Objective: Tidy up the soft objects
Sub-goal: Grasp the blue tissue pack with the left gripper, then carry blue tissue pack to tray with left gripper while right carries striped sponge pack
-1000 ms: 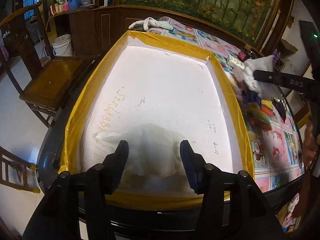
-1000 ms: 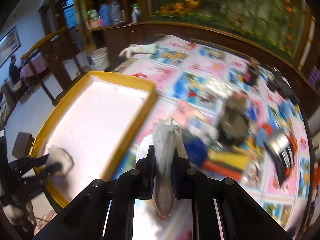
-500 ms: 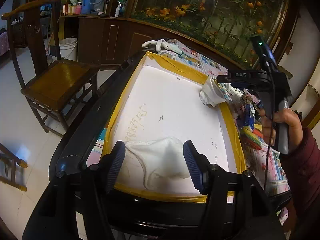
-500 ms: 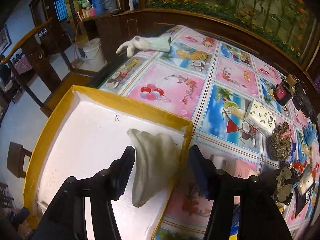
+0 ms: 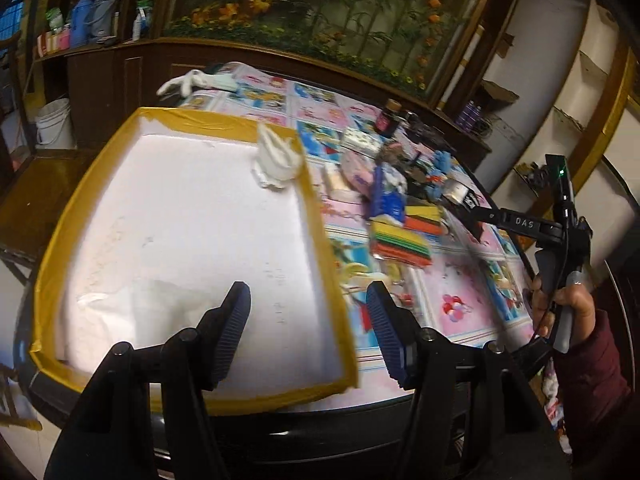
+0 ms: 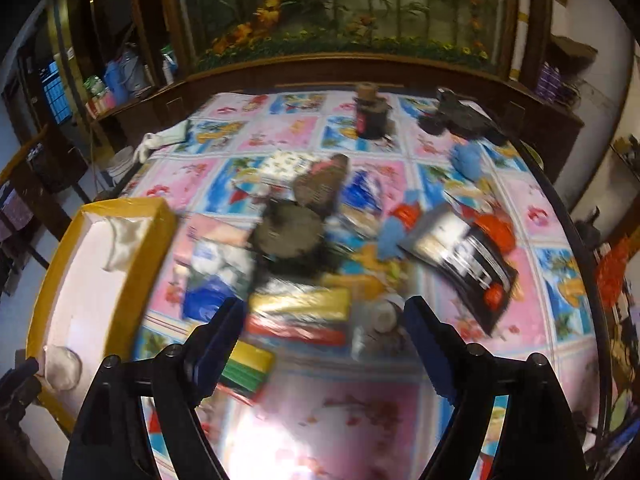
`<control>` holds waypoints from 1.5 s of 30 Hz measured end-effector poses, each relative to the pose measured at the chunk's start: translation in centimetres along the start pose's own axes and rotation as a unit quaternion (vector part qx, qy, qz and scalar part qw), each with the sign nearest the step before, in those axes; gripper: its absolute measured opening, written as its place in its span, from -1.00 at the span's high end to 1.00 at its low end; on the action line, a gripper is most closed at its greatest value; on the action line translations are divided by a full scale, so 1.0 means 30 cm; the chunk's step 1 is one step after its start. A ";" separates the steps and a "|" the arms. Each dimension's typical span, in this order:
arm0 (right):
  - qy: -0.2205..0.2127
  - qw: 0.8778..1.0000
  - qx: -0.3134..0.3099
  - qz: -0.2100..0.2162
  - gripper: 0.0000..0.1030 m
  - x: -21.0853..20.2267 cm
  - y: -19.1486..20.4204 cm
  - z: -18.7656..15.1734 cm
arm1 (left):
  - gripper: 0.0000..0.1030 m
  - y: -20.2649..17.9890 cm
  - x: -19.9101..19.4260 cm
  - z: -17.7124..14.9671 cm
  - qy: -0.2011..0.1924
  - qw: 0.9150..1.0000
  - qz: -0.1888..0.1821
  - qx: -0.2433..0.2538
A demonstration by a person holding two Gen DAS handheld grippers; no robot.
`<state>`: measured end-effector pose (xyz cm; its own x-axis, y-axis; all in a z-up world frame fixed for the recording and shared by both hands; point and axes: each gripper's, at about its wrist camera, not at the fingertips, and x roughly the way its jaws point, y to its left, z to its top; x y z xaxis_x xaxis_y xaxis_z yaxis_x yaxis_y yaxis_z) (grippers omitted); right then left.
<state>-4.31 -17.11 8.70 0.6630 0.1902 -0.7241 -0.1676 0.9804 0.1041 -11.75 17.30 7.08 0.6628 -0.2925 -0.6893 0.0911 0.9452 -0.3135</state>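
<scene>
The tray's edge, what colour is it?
Yellow. The tray shows best in the left wrist view.

A large mural of green stems and orange flowers fills the back wall at twelve o'clock, framed in dark wood. Below it runs a dark wooden counter — at ten o'clock it carries blue jugs and bottles. A white bucket stands on the pale floor at nine o'clock, beside a wooden chair seat. At two o'clock, a white wall with gold trim. The light is dim and warm.
</scene>
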 end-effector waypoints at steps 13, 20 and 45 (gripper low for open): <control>-0.015 0.996 0.078 0.041 -0.60 -0.055 -0.294 -0.154 | -0.14 -0.300 0.419 0.244 0.059 0.998 0.016 0.028; -0.027 0.995 0.083 0.040 -0.62 -0.068 -0.340 -0.173 | -0.14 -0.317 0.602 0.293 0.076 0.995 0.056 0.032; 0.008 0.983 -0.115 0.142 -0.63 0.030 0.134 -0.103 | 0.07 -0.145 0.207 0.236 -0.002 0.998 -0.041 -0.053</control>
<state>-6.64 -13.16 6.34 0.5534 0.4525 -0.6993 -0.5071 0.8491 0.1480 -2.76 12.40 8.79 0.6592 -0.3681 -0.6557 0.0669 0.8973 -0.4364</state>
